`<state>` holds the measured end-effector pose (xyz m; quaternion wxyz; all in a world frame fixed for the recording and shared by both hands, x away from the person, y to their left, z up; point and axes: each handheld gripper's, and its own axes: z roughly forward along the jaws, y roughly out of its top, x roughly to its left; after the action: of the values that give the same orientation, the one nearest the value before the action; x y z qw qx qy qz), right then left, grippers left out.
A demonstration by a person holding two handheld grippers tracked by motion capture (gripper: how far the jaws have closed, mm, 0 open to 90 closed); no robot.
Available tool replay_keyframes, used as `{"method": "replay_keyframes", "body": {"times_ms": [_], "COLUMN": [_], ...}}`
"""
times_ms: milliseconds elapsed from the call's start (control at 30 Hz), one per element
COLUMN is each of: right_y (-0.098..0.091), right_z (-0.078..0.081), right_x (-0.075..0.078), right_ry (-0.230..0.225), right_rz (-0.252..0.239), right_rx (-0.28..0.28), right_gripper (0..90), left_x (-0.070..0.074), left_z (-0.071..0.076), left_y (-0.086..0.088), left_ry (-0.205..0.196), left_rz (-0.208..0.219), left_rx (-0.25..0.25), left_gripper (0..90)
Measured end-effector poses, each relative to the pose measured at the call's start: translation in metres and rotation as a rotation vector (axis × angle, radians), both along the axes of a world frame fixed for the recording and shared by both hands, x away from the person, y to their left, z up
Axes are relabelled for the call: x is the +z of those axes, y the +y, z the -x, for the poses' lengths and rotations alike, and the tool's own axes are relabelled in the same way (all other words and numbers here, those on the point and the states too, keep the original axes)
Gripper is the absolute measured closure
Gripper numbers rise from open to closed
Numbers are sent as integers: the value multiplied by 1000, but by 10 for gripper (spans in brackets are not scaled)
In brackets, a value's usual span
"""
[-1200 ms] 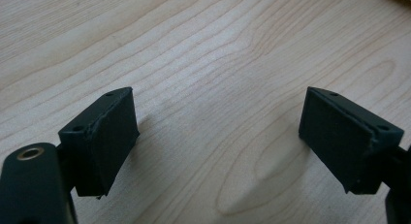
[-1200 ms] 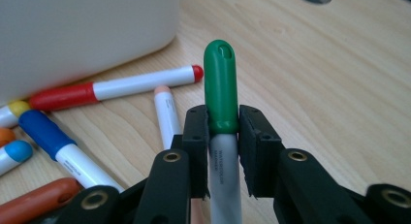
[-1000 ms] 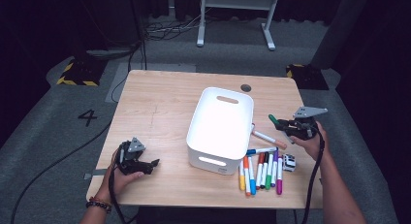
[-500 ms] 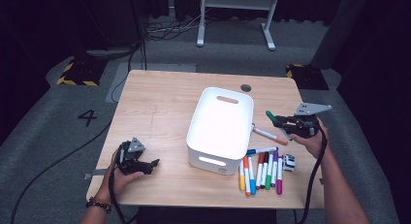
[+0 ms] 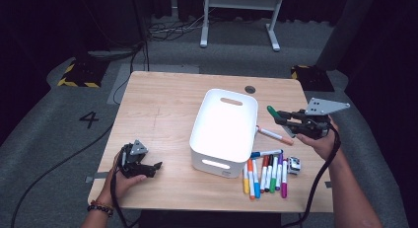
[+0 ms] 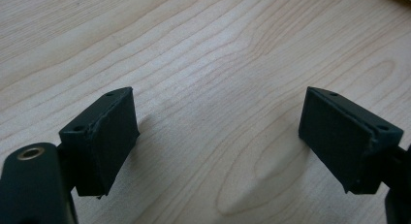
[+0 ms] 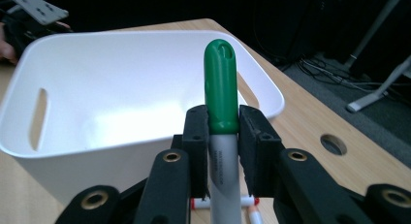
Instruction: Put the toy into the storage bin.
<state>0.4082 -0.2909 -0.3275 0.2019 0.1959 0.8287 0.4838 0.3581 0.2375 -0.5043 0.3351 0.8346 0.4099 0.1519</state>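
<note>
Green-capped marker (image 5: 272, 112) clamped in right gripper (image 5: 279, 117), held above the tabletop (image 5: 157, 104) just off the right rim of the white bin (image 5: 224, 132), cap end aimed toward the bin.

High view: Left gripper (image 5: 150, 167) resting on the near-left part of the tabletop, well apart from the bin, jaws apart and empty. Remaining markers (image 5: 265, 172) lying in a row at the bin's near-right corner; one orange-tipped marker (image 5: 274, 135) lying loose between bin and right gripper; a small cube-like item (image 5: 294, 165) beside the row. Likely step: carry the marker over the rim and drop it inside. Advance until the cap sits well past the rim before opening. Keep clear of the bin wall to avoid nudging the bin.

Left gripper view: Pads (image 6: 104, 136) wide apart over bare wood (image 6: 218, 78), nothing between them. Keep parked; use only if the bin needs steadying.

Right gripper view: Pads (image 7: 197, 136) closed on the marker barrel (image 7: 224, 185) just below the green cap (image 7: 220, 83), marker in line with the jaws. Bin interior (image 7: 126, 93) open and empty directly ahead. Grip sits near one end, so expect the free end to swing on release; lower into the bin, then open fully.
</note>
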Motion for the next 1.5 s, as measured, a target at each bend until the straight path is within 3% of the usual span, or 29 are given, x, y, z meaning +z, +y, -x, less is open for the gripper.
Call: {"method": "replay_keyframes", "body": {"times_ms": [233,733,1233,1500], "right_y": [26,73,122,148], "right_z": [12,13,8,4], "right_x": [23,39,20,-1], "right_ry": [-28,1,79,140], "right_rz": [29,87,148,221], "right_rx": [71,139,196,221], "right_gripper": [743,743,743,743], "left_x": [0,0,0,0], "left_z": [0,0,0,0], "left_y": [0,0,0,0], "left_ry": [-1,-1,-1,-1], "left_rz": [-1,-1,-1,-1], "left_rx": [-1,-3,-9,-10], "left_gripper": [143,145,147,147]}}
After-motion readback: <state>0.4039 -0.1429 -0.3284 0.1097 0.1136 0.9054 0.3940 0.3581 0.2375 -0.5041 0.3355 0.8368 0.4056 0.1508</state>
